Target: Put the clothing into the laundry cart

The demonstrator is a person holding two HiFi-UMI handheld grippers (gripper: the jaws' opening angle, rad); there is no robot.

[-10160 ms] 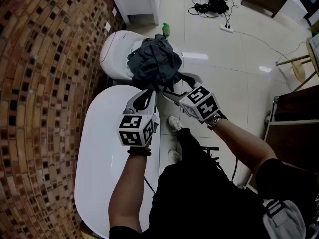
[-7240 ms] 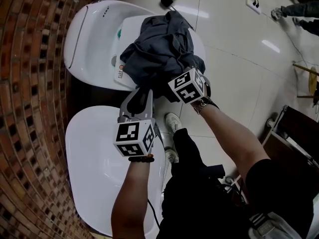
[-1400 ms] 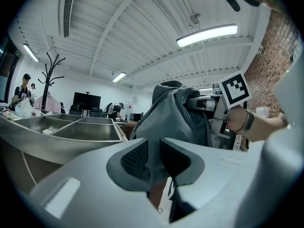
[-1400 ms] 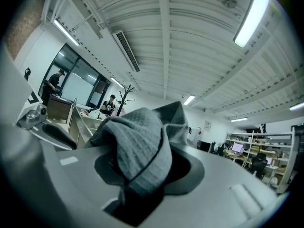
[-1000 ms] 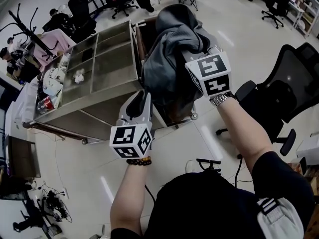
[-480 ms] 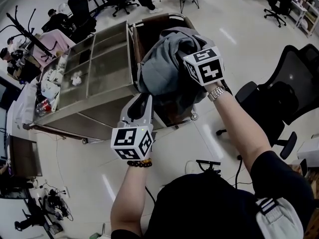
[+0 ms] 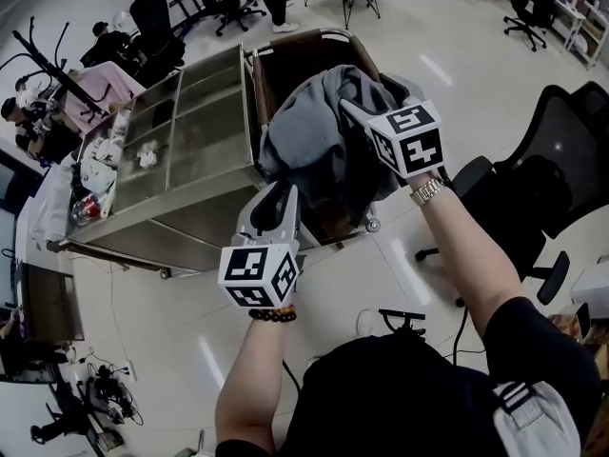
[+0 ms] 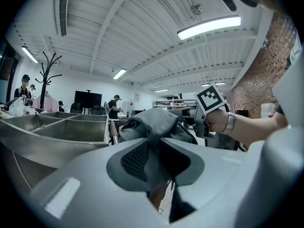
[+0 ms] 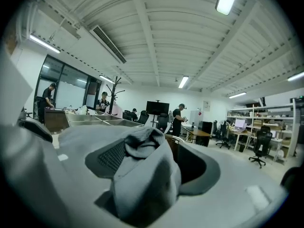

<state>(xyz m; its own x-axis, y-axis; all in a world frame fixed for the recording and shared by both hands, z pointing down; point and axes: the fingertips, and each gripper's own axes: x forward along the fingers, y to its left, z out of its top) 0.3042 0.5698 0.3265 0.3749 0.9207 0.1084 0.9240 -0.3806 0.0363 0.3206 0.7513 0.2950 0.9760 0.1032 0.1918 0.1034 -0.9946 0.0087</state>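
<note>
A bundle of grey clothing [image 7: 314, 146] hangs over the brown bin of the laundry cart [image 7: 285, 57], held up between both grippers. My left gripper [image 7: 279, 196] is under its near edge and is shut on a fold of the clothing [image 8: 151, 127]. My right gripper [image 7: 360, 114] is at the bundle's right side. Its jaws are opening, and the cloth [image 9: 142, 175] still lies draped between them against one pad, with a gap at the other. The bundle hides most of the bin's inside.
A steel cart with several tray compartments [image 7: 186, 127] adjoins the bin on the left, with clutter at its far end. A black office chair [image 7: 552, 174] stands to the right. People and more chairs are at the far side of the room.
The clothing came from the white appliance by the brick wall to above the cart. In the last second the bundle has sagged lower and the right gripper has shifted a little toward me.
</note>
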